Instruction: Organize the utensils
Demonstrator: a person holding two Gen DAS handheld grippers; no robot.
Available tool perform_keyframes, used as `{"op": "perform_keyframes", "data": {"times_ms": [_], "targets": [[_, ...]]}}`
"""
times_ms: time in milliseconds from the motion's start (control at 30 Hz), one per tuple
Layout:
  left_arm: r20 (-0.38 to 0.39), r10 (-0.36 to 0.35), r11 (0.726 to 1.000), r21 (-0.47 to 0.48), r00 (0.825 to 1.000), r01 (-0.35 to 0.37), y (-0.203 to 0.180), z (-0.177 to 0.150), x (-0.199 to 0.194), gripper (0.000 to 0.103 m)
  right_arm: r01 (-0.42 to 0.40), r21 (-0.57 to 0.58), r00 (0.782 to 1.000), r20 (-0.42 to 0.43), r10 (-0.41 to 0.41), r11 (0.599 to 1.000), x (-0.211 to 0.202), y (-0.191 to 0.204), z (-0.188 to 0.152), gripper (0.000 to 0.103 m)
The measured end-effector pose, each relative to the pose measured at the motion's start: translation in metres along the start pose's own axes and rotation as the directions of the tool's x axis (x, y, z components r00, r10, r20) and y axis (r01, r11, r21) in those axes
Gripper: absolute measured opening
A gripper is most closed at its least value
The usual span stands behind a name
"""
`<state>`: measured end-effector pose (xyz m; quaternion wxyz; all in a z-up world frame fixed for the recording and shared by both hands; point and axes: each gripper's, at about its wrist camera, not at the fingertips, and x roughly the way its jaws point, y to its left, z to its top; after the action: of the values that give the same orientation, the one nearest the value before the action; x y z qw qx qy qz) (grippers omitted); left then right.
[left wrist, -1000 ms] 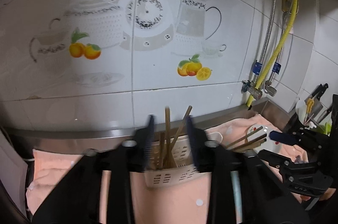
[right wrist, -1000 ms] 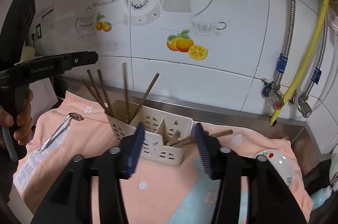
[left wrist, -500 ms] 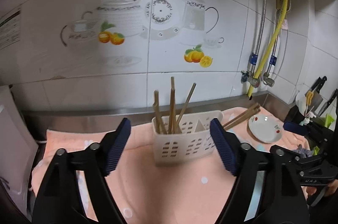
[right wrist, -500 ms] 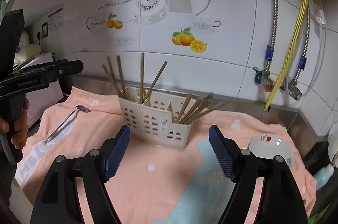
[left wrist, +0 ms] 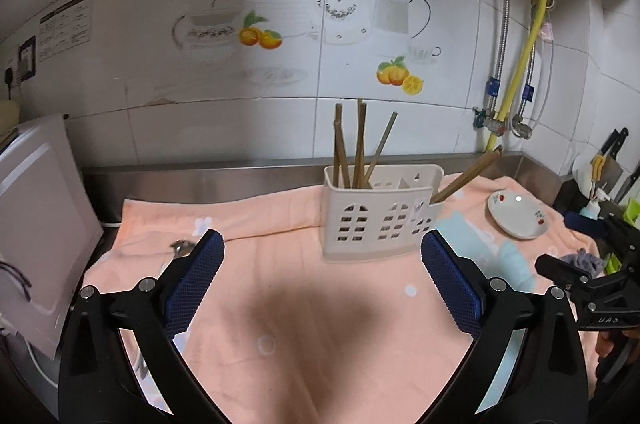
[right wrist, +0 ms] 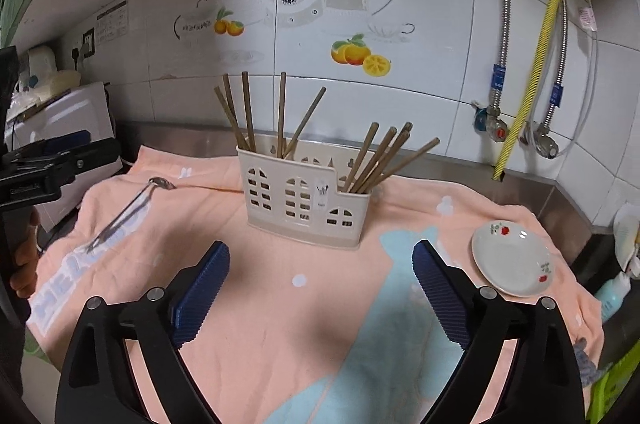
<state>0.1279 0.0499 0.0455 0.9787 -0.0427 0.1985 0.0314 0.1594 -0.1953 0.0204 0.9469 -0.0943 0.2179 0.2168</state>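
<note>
Both grippers, left (left wrist: 320,284) and right (right wrist: 320,288), have backed off from the caddy (right wrist: 306,200), fingers apart and empty (chopsticks (right wrist: 380,160) delivered); the spoon (right wrist: 124,212) remains.

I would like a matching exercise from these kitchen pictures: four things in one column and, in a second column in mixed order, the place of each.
Things:
1. chopsticks
2. spoon
3. dish
4. yellow hose

Places:
A. lying on the towel, left of the caddy
B. against the tiled wall
C. standing in the caddy
D. on the towel, right of the caddy

Pairs: 1-C, 2-A, 3-D, 4-B
</note>
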Motion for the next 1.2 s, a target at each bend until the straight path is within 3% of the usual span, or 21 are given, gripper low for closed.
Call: {"op": "perform_keyframes", "data": {"times_ms": [967,1200], "targets": [[-0.036,0.118,0.993,-0.002,0.992,-0.118,0.014,-0.048,-0.037,0.098,0.014,0.031,1.0,0.002,-0.014,0.999,-0.023,0.019,-0.034,0.092],[-0.031,0.101,0.995,-0.001,0.994,-0.101,0.014,-0.051,-0.042,0.098,0.008,0.042,1.0,0.006,-0.008,0.999,-0.027,0.017,-0.037,0.092]]}}
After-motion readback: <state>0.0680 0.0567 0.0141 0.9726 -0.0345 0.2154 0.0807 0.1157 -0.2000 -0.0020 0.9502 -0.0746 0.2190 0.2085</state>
